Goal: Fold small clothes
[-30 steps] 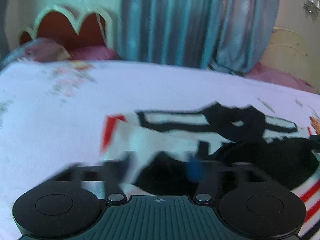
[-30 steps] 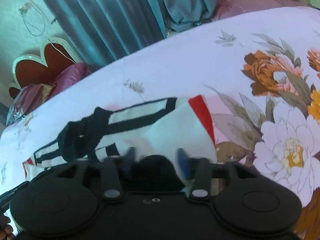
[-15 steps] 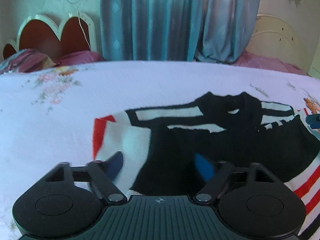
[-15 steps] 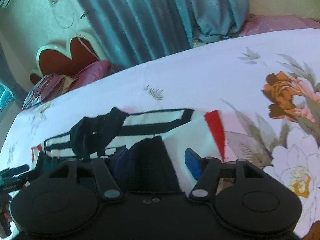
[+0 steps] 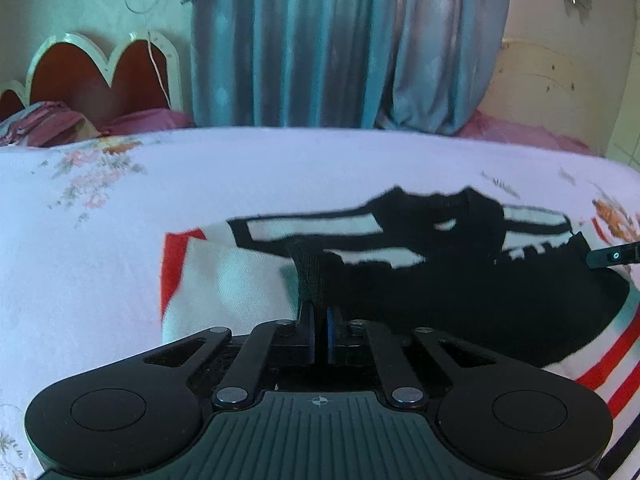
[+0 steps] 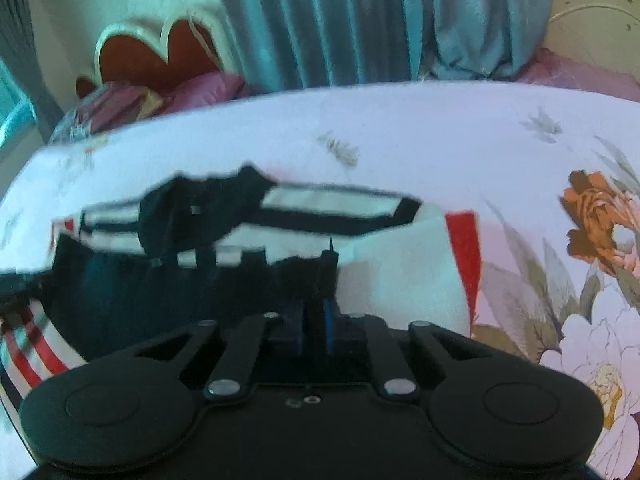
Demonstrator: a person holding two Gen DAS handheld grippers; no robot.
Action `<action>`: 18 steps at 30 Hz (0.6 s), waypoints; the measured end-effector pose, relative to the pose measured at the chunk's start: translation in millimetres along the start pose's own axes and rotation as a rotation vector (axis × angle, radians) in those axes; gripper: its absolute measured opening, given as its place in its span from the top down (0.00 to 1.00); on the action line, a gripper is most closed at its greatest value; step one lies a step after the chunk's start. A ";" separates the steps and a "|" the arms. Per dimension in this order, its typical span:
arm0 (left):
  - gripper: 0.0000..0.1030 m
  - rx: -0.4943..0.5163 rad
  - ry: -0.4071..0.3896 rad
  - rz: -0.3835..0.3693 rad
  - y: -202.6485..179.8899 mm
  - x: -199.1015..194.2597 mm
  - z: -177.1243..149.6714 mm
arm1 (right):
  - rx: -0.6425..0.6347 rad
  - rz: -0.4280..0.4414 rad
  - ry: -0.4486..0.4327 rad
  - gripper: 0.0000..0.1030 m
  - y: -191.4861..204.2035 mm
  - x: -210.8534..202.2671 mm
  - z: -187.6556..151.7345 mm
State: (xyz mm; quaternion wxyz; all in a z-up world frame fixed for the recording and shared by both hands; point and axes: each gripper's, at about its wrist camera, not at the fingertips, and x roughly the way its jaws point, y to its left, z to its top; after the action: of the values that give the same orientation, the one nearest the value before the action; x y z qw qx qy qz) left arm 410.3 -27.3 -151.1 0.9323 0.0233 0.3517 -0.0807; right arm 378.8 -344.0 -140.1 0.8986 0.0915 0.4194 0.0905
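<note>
Here, the black hem of a striped knit sweater [image 5: 460, 292] is pinched by the left gripper [image 5: 319, 320] and by the right gripper [image 6: 316, 320], whose jaws have just been closing on it. The sweater is spread on a floral bedsheet [image 5: 280, 168]; beyond, teal curtains [image 5: 320, 40] are seen.

The left gripper [image 5: 319, 312] pointed forward and downward, its jaws having just closed until the blue pads [image 5: 330, 330] stood almost together, pinching a raised fold of black fabric between them. The right gripper [image 6: 320, 308] was angled downward too, its jaws likewise just closed, the blue pads [image 6: 327, 328] nearly meeting with a ridge of dark cloth clamped between them. In the left wrist view, a dark finger of the right gripper showed at the right edge.
</note>
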 end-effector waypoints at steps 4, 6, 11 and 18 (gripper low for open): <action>0.96 -0.042 -0.077 0.027 5.8 -11.3 10.8 | -0.003 -0.019 -0.107 0.92 2.9 -20.5 8.5; 0.96 -0.071 -0.115 0.047 10.0 -14.4 18.9 | -0.004 -0.031 -0.149 0.92 5.4 -26.4 15.2; 0.96 -0.087 -0.139 0.083 13.7 -3.1 34.4 | -0.018 -0.080 -0.177 0.92 9.5 -14.5 31.7; 0.96 -0.098 -0.097 0.138 13.8 29.5 30.3 | 0.002 -0.145 -0.161 0.92 6.1 16.8 36.0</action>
State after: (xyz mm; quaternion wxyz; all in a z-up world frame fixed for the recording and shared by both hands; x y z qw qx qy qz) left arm 454.2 -20.8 -148.0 0.9517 -0.0022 0.3072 0.0001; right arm 416.6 -337.3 -128.2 0.9334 0.0689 0.3516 0.0170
